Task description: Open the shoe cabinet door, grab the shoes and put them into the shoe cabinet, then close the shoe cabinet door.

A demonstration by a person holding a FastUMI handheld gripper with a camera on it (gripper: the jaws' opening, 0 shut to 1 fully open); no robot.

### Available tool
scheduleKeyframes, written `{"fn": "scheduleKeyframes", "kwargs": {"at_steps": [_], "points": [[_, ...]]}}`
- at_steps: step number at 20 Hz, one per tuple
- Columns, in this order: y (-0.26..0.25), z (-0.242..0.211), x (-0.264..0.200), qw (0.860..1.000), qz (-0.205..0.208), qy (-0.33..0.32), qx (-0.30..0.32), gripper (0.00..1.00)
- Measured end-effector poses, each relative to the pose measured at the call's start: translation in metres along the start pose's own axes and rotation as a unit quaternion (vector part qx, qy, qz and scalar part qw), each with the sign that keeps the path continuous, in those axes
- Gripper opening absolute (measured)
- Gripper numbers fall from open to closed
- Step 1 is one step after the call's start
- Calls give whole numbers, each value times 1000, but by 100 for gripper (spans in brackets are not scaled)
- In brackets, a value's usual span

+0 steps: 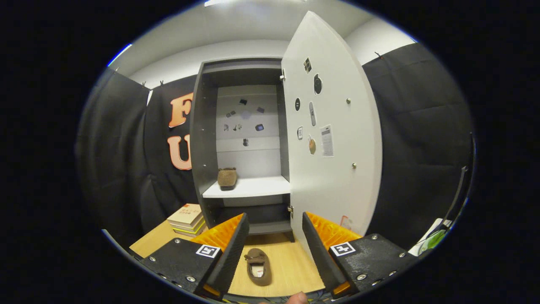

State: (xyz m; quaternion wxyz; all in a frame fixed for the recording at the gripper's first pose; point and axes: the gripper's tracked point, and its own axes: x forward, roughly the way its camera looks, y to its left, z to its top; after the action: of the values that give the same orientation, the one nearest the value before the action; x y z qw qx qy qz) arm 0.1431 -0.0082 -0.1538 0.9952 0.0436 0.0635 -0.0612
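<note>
Black cloth walls enclose the booth, with a pale wall and ceiling seen above them. Against the back stands the shoe cabinet, dark-sided and set on a wooden tabletop. Its door is swung wide open to the right of the cabinet's opening, and several small stickers and a paper label are seen on the door's inner face. More small stickers are seen on the pale back panel inside the cabinet.

One brown shoe is placed on the white shelf inside the cabinet, toward the shelf's left end, its heel facing outward. A second brown shoe lies on the tabletop in front of the cabinet, below the open compartment, its opening turned upward.

A stack of books is seen on the tabletop just to the left of the cabinet's base.

The tongs are held open in front of the cabinet, the fingers spread well apart with nothing pressed between them. The shoe on the tabletop is framed in the gap between the two fingers, untouched by either. A fingertip of the person is glimpsed below that shoe.
</note>
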Motion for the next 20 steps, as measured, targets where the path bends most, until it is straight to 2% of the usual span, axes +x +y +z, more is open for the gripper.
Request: {"fn": "scheduleKeyframes", "kwargs": {"at_steps": [4,7,15,20], "points": [[11,-21,15,1000,16,1,-10,80],[17,-45,18,999,30,32,-18,80],[43,-106,15,991,59,118,21,80],[51,-138,6,981,90,170,4,80]]}}
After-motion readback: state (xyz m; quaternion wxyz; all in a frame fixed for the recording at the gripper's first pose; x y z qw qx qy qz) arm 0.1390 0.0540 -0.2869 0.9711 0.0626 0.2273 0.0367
